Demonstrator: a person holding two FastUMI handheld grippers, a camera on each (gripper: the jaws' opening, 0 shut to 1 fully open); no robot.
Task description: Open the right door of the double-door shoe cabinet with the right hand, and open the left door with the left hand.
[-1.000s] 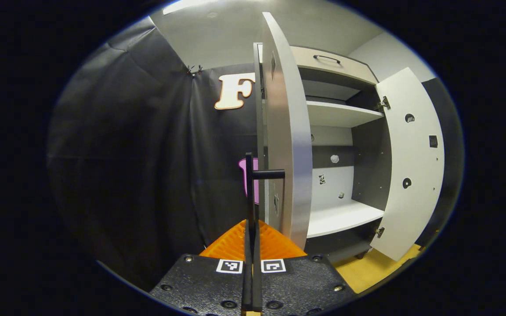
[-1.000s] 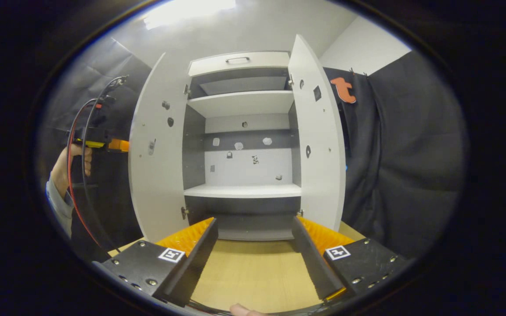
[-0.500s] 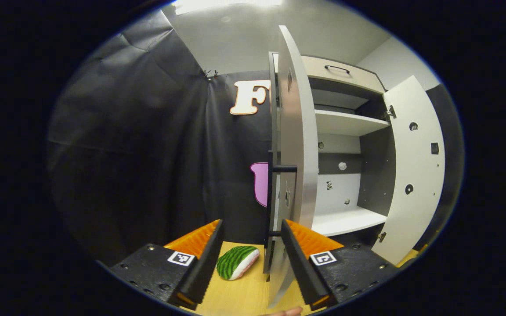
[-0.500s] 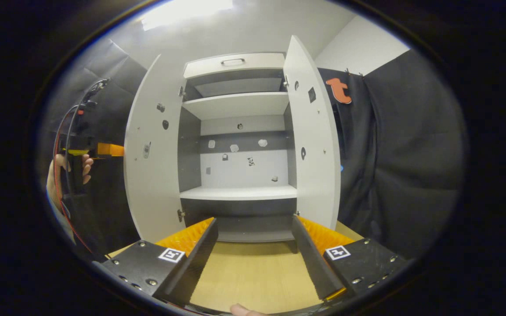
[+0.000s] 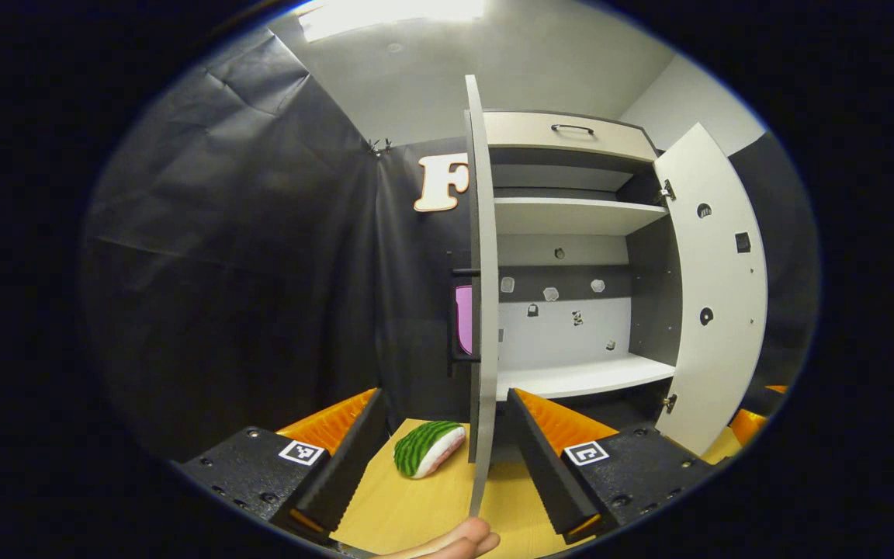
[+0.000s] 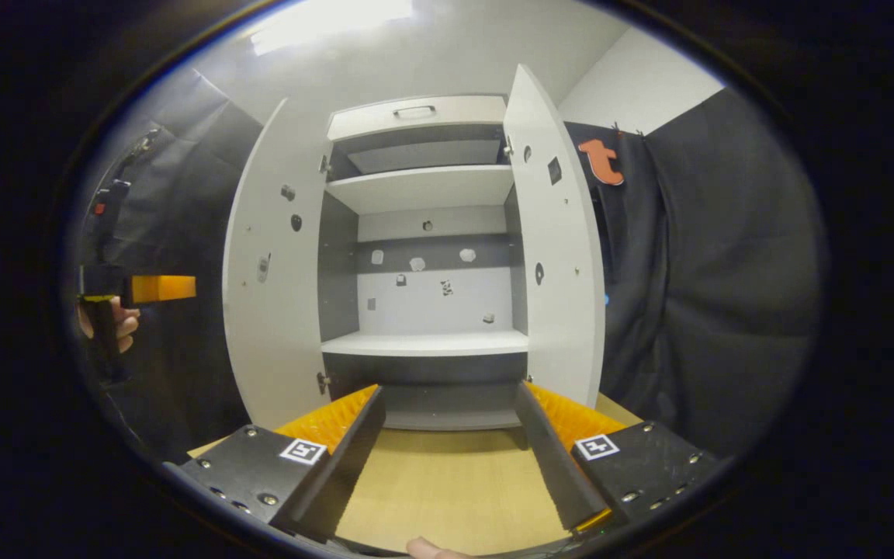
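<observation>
The white double-door shoe cabinet stands on the light wooden worktop with its left door and right door both swung open. My left tool is open and empty, straddling the left door's edge without contact. My right tool is open and empty, facing the shelves.

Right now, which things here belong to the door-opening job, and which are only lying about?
Job: shoe cabinet, left door and right door, both open; left gripper and right gripper, both open.

Lying about: watermelon-slice toy on the floor.
</observation>
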